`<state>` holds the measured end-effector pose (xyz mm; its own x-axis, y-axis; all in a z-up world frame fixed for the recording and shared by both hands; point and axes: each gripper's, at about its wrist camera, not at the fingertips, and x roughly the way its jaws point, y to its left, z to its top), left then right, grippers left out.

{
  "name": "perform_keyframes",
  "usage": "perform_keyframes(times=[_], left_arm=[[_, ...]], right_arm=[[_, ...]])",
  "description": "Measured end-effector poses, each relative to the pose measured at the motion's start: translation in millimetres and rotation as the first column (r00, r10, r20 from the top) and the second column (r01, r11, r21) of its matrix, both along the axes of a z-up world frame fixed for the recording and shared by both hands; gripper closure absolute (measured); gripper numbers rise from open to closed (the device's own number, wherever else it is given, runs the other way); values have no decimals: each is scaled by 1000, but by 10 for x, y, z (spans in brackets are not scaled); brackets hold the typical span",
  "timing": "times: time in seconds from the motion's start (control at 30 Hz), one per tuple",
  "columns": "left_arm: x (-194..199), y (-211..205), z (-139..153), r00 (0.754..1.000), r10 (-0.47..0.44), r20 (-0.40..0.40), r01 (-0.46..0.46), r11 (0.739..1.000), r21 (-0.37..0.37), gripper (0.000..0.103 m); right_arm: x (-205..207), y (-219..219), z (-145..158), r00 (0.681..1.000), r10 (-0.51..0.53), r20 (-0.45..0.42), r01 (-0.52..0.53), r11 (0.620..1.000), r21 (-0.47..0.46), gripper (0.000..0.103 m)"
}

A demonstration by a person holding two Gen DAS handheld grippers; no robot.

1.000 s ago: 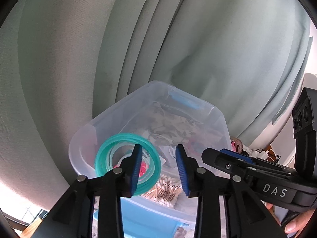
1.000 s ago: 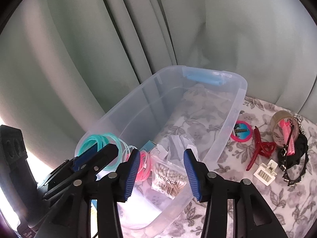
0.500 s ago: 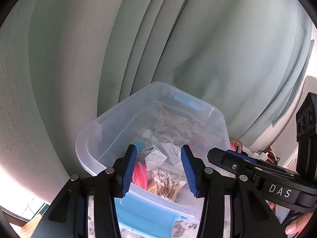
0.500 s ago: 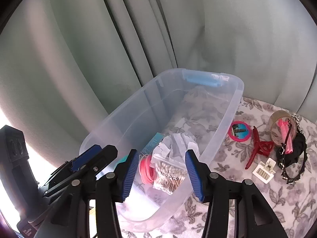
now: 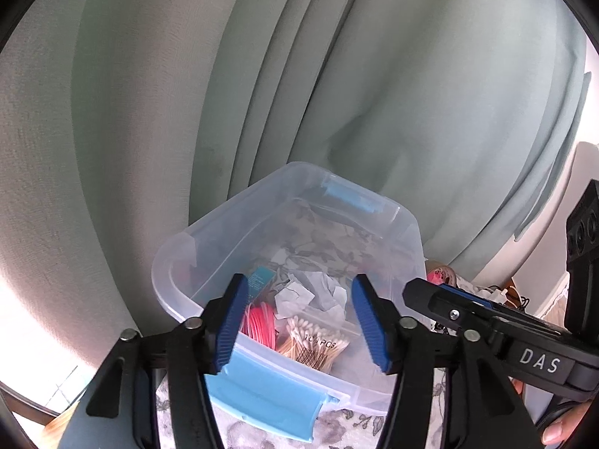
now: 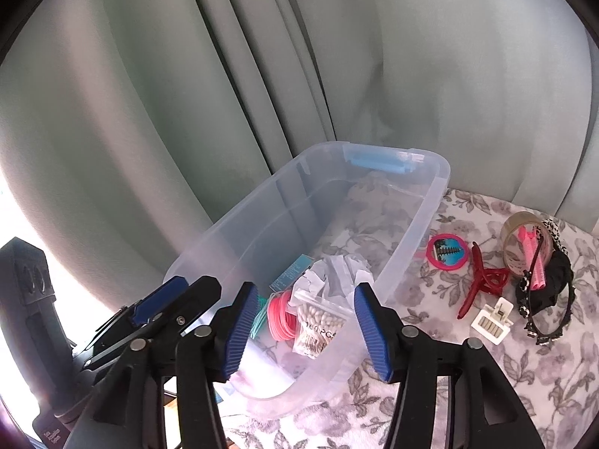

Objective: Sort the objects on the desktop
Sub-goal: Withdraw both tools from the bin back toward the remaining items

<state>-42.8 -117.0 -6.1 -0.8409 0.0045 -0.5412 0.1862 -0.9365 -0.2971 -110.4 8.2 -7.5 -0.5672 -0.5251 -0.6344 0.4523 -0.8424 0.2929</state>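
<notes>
The clear bin (image 6: 411, 224) sits at the desk's back left corner against the curtain (image 6: 187, 75), holding pink rings (image 6: 280, 316) and a bag of cotton swabs (image 6: 318, 327), and I have my left gripper (image 5: 299, 323) and right gripper (image 6: 305, 327) both spread wide, gripping nothing, above its near end.

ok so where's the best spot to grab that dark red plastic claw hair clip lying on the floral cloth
Probably the dark red plastic claw hair clip's long straight handle, which lies flat on the floral cloth and points toward the camera. Come from above with the right gripper, jaws closing across the handle; the hinged end looks wider and sits closer to the black headband.
</notes>
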Motion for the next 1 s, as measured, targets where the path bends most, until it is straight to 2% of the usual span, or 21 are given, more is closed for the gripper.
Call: perform_keyframes(times=[0.23,0.47,0.8,0.83,0.9,1.0], left_arm=[[36,52,58,1000,13,-6,-13,1000,-13,34],[63,136,128,1000,16,-22,-16,999,-31,33],[48,285,238,999,7,-49,-11,997,-76,33],[44,300,240,999,6,-50,-10,997,-81,33],[29,341,242,999,2,-50,-7,996,-91,33],[23,401,254,998,-8,-60,2,995,-98,33]], right_arm=[[30,136,19,1000,-21,-6,21,999,-27,32],[53,281,29,999,-31,-27,30,997,-68,13],[74,411,62,998,-24,-50,20,997,-75,12],[83,429,64,998,-25,-60,20,997,-76,11],[111,499,81,994,-44,-104,34,995,-91,0],[132,599,104,986,-57,-155,38,992,-119,0]])
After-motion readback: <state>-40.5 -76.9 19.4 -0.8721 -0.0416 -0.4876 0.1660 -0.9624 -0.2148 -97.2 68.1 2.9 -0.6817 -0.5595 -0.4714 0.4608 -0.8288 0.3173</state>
